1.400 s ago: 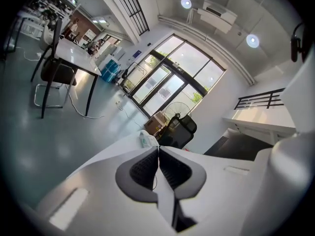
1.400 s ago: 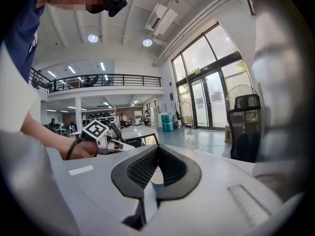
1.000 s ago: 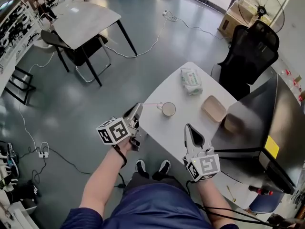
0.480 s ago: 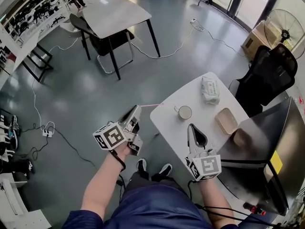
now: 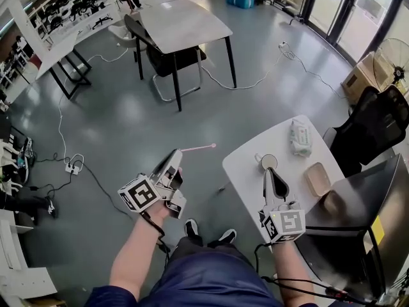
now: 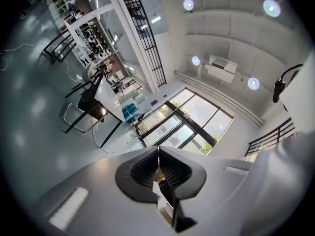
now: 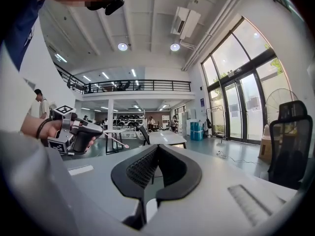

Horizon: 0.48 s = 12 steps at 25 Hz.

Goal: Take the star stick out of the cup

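Pink star stick [image 5: 198,148] is clear of the cup [image 5: 269,162], out over the floor, its end pinched in the left gripper [image 5: 174,156]. Right gripper [image 5: 269,173] closed on nothing, near the cup on the worktop [image 5: 246,171]. Keep the pinch firm; the thin stem could swivel.

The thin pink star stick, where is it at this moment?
In the head view, the thin pink star stick is held in the left gripper over the floor, left of the white cup.
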Motion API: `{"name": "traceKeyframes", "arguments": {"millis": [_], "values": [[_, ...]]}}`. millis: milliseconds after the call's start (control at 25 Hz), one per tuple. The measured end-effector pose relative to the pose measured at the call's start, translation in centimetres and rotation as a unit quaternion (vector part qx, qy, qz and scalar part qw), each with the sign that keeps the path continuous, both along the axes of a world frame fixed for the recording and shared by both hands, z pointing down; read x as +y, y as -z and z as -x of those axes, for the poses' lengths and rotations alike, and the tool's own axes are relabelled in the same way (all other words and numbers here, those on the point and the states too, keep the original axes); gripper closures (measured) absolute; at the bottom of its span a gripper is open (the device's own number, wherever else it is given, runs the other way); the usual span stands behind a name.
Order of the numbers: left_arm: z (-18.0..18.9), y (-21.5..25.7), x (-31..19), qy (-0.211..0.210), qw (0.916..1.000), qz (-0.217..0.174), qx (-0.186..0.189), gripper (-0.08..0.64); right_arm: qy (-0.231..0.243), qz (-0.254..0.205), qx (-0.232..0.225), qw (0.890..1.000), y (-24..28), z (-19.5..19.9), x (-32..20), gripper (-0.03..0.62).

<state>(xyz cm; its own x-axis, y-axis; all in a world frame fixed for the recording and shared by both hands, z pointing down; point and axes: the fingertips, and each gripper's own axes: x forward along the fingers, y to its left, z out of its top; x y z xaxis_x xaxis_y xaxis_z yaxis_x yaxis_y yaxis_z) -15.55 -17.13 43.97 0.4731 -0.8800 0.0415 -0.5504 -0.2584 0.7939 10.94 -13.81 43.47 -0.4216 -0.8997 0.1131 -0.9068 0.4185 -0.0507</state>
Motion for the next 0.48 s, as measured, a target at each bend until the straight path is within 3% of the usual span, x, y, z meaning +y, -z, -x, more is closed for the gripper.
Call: {"name": "traceKeyframes", "arguments": {"millis": [480], "values": [[5.5,3.2,0.7,-0.008,0.9976,-0.037,0.058,0.550,-0.005,-0.020,0.000,1.000,3.3,4.6,-1.4,0.585]]}}
